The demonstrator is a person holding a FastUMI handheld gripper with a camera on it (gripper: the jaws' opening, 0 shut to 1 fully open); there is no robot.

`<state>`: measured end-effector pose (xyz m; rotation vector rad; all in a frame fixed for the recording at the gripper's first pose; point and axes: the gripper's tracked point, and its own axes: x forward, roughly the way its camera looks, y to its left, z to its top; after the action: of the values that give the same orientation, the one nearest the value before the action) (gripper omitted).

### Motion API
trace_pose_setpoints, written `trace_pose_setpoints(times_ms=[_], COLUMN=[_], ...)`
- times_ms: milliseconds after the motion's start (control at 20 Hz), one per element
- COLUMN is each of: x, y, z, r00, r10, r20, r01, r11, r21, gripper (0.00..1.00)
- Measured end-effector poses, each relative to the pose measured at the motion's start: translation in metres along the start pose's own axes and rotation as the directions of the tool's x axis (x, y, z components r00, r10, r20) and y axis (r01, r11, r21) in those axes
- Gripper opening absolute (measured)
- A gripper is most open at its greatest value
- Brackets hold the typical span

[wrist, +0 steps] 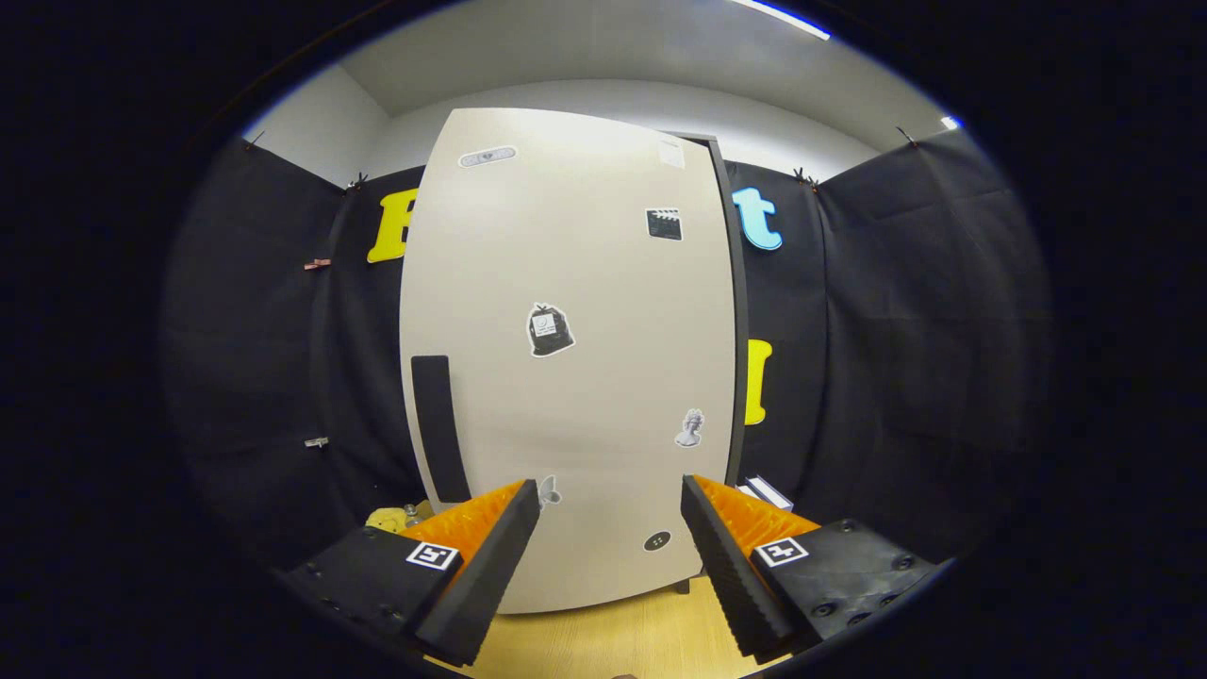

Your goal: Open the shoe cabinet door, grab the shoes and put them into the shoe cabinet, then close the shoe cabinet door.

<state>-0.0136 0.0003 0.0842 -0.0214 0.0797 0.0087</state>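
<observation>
- The shoe cabinet door [575, 358] is seen shut, flush and upright, straight ahead of the gripper [611, 528] and beyond its fingers; a scene fitting either a door yet to be opened or one closed again.
- The dark handle strip [439, 429], long axis vertical, is set ahead and left of the left finger.
- The fingers are held wide apart, clamped on nothing.
- A yellow object [387, 518], too small to identify, is glimpsed on the floor beyond the left finger.

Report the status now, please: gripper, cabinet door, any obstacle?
Hand-held gripper open, holding nothing. Shoe cabinet door shut, just ahead; dark handle on its left side, beyond left finger. Nothing between fingers and door.
</observation>
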Motion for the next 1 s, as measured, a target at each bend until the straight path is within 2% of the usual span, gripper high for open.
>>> trace_pose_setpoints(times_ms=[550,1000], x=[-0.006,-0.012], y=[-0.046,-0.029], z=[-0.023,-0.041], r00=[1.0,0.982], r10=[0.014,0.175], r20=[-0.025,-0.07], r01=[-0.013,-0.173], r11=[0.999,0.984], r21=[0.04,0.027], gripper=[0.98,0.99])
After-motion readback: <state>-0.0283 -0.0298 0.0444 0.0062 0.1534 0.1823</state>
